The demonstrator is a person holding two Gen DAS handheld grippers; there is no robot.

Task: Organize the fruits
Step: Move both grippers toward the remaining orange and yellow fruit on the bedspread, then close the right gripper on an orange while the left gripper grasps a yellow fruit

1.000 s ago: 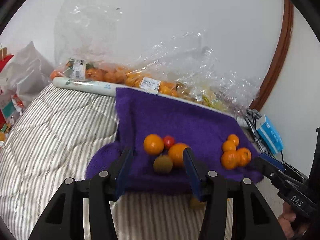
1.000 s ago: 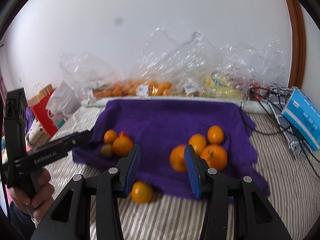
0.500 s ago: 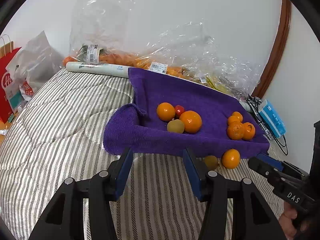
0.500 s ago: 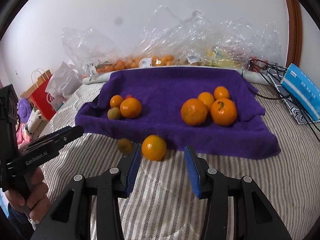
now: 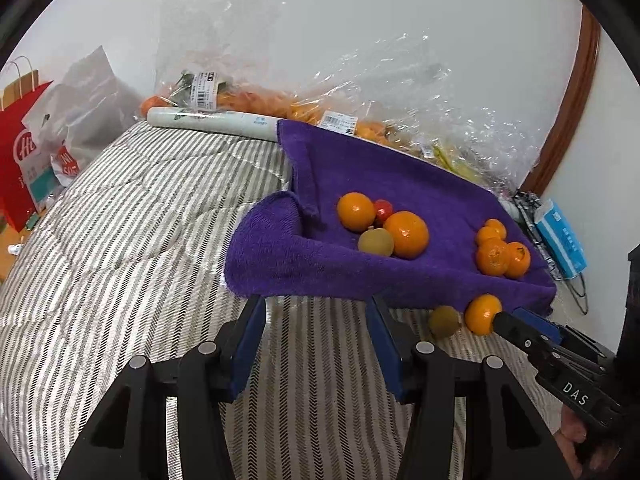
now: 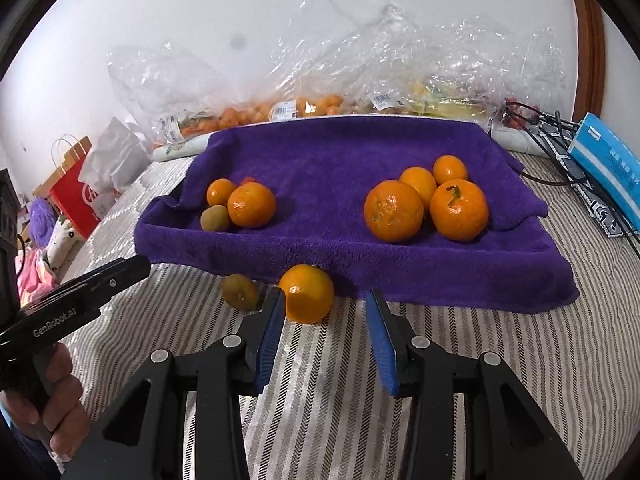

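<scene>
Both claws have sunk toward the striped bedspread (image 6: 460, 360) since a second ago, and the purple towel (image 6: 320, 160) now lies farther ahead of them. Right claw (image 6: 325, 300): its jaws have just been closing a little, yet they stand apart around a loose mandarin (image 6: 307, 293) at the towel's near edge; its left pad is at the fruit's side, the right pad clear of it, so nothing is gripped. Just left of that mandarin lies a greenish fruit (image 6: 240, 292), also off the towel. Left claw (image 5: 316, 308) is released and empty, short of the towel's near edge.

Readable writing: "GenRobot.AI" on the left claw's side, "DAS" on the right claw's side. Barcode stickers on the clear plastic bags (image 6: 400, 60) behind the towel are too small to read.

On the towel sit two clusters: four mandarins (image 6: 424, 200) toward its right, and two mandarins, a greenish fruit and a small red one (image 5: 383, 208) toward its left. Right of the towel lie a blue box (image 6: 608, 164) and black cables; left of it, beyond the bed, stands a red paper bag (image 5: 16, 152). A white wall rises behind.
</scene>
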